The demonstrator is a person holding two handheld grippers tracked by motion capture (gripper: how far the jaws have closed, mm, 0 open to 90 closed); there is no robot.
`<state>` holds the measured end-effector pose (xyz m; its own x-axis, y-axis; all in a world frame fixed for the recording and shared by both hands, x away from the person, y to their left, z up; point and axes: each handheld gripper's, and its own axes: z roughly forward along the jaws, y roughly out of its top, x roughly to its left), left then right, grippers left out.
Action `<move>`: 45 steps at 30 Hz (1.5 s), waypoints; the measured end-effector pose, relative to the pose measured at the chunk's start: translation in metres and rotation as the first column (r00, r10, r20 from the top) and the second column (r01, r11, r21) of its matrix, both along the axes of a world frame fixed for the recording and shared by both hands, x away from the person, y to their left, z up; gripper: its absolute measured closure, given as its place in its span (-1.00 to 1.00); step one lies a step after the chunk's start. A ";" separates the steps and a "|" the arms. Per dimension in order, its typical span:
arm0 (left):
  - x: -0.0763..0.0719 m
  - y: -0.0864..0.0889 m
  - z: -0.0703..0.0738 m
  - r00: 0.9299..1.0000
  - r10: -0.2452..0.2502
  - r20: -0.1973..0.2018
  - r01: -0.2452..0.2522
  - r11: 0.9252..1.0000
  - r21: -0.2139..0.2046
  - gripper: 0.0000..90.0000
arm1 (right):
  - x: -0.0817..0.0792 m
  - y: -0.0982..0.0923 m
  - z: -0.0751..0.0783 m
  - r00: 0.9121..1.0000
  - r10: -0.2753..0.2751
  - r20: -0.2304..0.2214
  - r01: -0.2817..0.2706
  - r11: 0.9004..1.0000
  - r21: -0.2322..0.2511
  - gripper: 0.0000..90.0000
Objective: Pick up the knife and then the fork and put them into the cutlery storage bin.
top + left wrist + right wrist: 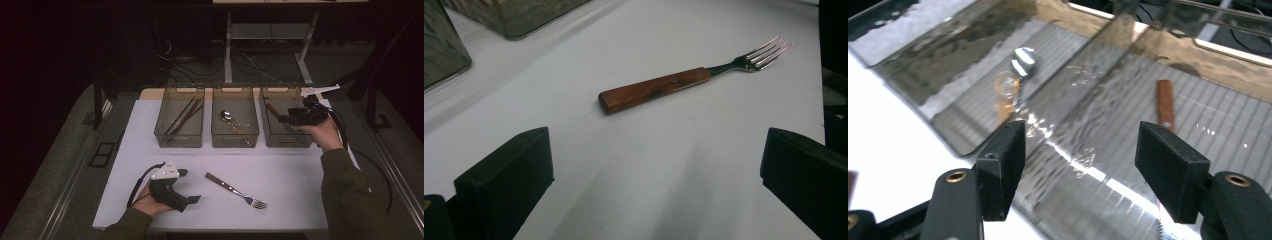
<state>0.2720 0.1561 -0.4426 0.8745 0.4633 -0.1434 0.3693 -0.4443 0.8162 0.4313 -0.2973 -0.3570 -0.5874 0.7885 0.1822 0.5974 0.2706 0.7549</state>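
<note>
Cutlery sorting is in hand on a white worktop [300,175], where three smoky see-through bins stand in a row along the far edge. Right tongs [286,119] hang over the right bin [285,142], held in a hand coming from the right; their jaws stand apart with nothing between them. In the right gripper view a brown-handled knife [1165,106] lies on that bin's ribbed floor beyond the jaws. A spoon [226,115] lies in the middle bin [235,140], and chopsticks [182,116] lie slantwise in the left bin [179,140]. Left tongs [191,186] rest low on the near part of the worktop, jaws wide apart and empty, aimed at a fork [236,190] with a wooden handle. That fork lies flat on the bare worktop just beside them, handle end nearer the left tongs, tines pointing away to the right.
</note>
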 end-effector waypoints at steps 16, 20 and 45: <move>-0.001 -0.001 0.000 1.000 0.003 0.003 -0.003 1.000 0.009 -1.00 | -0.065 0.022 0.008 0.990 0.129 0.064 -0.131 0.991 0.025 -0.28; 0.000 -0.001 0.000 1.000 0.004 0.005 -0.004 1.000 0.010 -1.00 | -0.081 0.029 0.004 0.985 0.158 0.075 -0.160 0.987 0.022 -0.28; -0.002 -0.002 0.001 1.000 0.011 0.004 -0.011 1.000 0.002 -1.00 | -0.141 0.107 -0.050 0.928 0.371 -0.017 -0.372 0.927 -0.043 0.04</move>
